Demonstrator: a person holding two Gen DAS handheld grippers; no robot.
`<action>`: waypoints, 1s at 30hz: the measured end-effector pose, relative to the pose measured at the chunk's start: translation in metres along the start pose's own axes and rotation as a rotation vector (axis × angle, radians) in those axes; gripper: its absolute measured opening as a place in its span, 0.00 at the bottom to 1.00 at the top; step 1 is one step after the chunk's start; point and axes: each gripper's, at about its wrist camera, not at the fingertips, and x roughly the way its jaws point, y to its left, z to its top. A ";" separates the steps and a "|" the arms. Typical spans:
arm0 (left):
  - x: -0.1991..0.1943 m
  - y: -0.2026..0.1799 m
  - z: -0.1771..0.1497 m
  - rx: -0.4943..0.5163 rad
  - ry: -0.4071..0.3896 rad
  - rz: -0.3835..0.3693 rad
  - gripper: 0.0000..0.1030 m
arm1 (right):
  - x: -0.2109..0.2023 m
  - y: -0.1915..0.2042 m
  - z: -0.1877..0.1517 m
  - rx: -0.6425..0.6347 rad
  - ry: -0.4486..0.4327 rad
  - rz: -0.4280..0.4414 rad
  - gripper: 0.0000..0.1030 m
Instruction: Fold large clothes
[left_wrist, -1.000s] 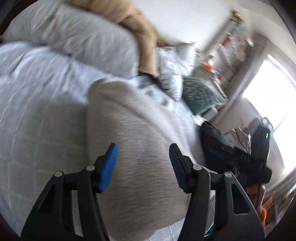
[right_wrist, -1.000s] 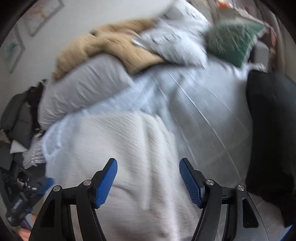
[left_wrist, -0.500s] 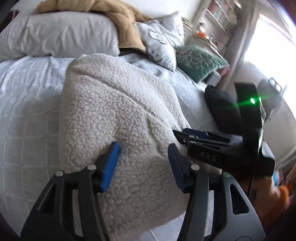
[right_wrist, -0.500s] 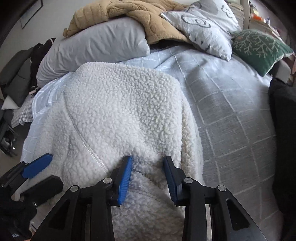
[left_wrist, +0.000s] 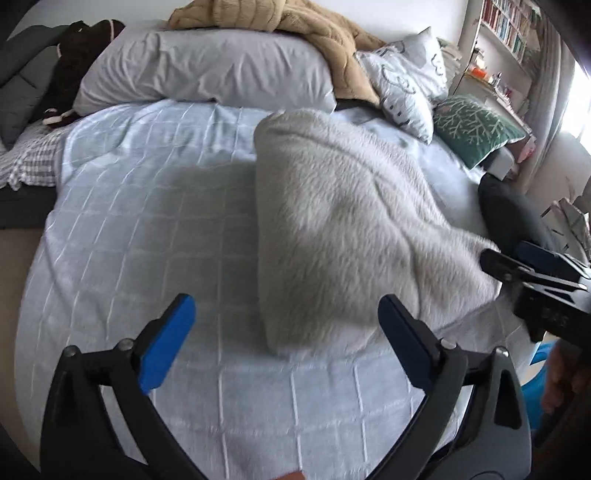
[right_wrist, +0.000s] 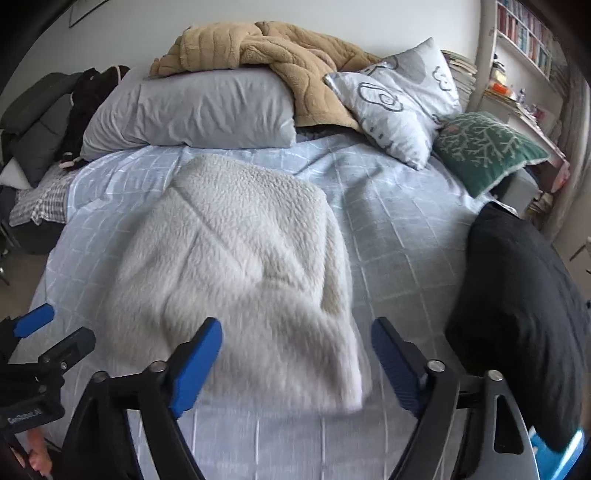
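Note:
A white fleece jacket (right_wrist: 240, 266) lies folded into a rough rectangle on the pale blue checked bedspread (right_wrist: 388, 229). It also shows in the left wrist view (left_wrist: 351, 229), right of centre. My left gripper (left_wrist: 286, 332) is open and empty, above the bedspread just left of the jacket's near corner. My right gripper (right_wrist: 295, 358) is open and empty, just short of the jacket's near edge. The right gripper also shows at the right edge of the left wrist view (left_wrist: 535, 269), and the left gripper at the lower left of the right wrist view (right_wrist: 48, 336).
A grey pillow (right_wrist: 192, 110), a tan blanket (right_wrist: 288, 48), a patterned cushion (right_wrist: 399, 99) and a green cushion (right_wrist: 487, 147) lie at the bed's head. A black garment (right_wrist: 517, 295) lies at the right. Dark clothes (right_wrist: 44, 110) sit left, shelves (right_wrist: 524, 37) right.
Both grippers have opened wide and pulled back off the fleece jacket. The jacket now lies flat on the bed. The left gripper has shifted left, over bare bedspread.

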 end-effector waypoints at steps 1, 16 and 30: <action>-0.001 0.001 -0.005 -0.005 0.016 0.013 0.97 | -0.003 0.001 -0.005 -0.002 0.005 -0.009 0.84; -0.008 -0.011 -0.028 -0.033 0.061 0.071 0.97 | -0.014 -0.007 -0.058 0.083 0.035 -0.123 0.86; -0.001 -0.021 -0.033 0.012 0.097 0.082 0.97 | -0.007 0.000 -0.063 0.048 0.070 -0.091 0.86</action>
